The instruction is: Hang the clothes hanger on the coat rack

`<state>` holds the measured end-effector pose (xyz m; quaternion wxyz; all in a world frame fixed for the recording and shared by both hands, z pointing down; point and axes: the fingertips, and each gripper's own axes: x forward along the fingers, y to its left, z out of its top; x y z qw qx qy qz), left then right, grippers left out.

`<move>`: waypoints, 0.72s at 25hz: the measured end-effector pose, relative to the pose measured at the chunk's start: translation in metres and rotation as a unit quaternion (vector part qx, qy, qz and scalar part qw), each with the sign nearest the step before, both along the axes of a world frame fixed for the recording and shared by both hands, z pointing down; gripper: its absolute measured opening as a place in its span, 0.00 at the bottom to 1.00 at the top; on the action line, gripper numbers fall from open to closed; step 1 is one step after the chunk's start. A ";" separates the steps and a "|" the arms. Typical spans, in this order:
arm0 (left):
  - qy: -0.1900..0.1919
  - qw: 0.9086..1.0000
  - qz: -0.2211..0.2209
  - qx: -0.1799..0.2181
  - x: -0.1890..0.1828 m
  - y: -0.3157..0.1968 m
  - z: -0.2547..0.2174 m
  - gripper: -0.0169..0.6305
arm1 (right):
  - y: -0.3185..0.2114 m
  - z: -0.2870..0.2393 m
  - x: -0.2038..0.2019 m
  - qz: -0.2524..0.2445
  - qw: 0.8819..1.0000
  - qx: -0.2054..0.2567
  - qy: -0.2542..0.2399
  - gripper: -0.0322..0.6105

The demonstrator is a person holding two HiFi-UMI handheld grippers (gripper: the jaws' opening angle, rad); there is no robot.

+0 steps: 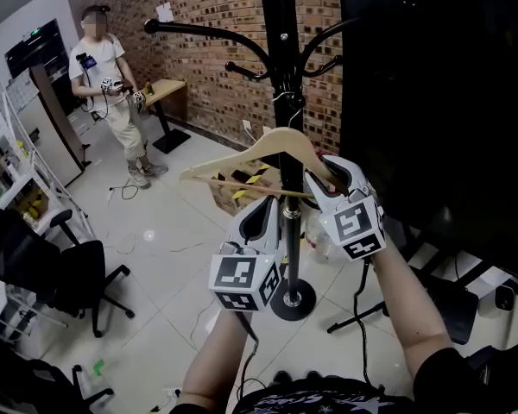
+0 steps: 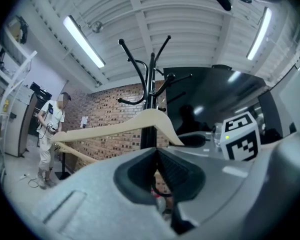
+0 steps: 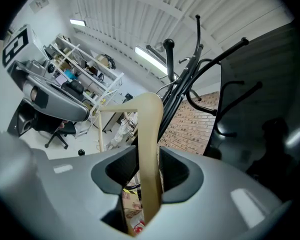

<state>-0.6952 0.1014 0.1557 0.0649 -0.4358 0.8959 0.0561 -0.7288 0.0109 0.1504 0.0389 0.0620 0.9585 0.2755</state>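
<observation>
A pale wooden hanger (image 1: 281,141) hangs level against the black coat rack (image 1: 281,24), its wire hook up by the pole just under the curved pegs. My right gripper (image 1: 324,175) is at the hanger's right shoulder. In the right gripper view the hanger's arm (image 3: 149,134) runs up between the jaws of the right gripper (image 3: 149,159), and a thin gap shows beside it, so the jaws are open. My left gripper (image 1: 272,203) sits just under the lower bar next to the pole. In the left gripper view the hanger (image 2: 140,121) and rack (image 2: 149,84) lie beyond the left gripper (image 2: 156,154), whose tips meet.
A person (image 1: 108,84) stands at the back left by a small table. An office chair (image 1: 60,274) is at the left, and a cardboard box (image 1: 242,184) sits behind the rack's round base (image 1: 292,300). A brick wall is behind, a dark panel (image 1: 432,76) to the right.
</observation>
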 end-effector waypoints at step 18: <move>-0.005 1.000 0.002 0.005 0.005 0.009 -0.004 0.03 | 0.008 -0.052 0.083 0.018 0.987 -0.024 -0.159 0.27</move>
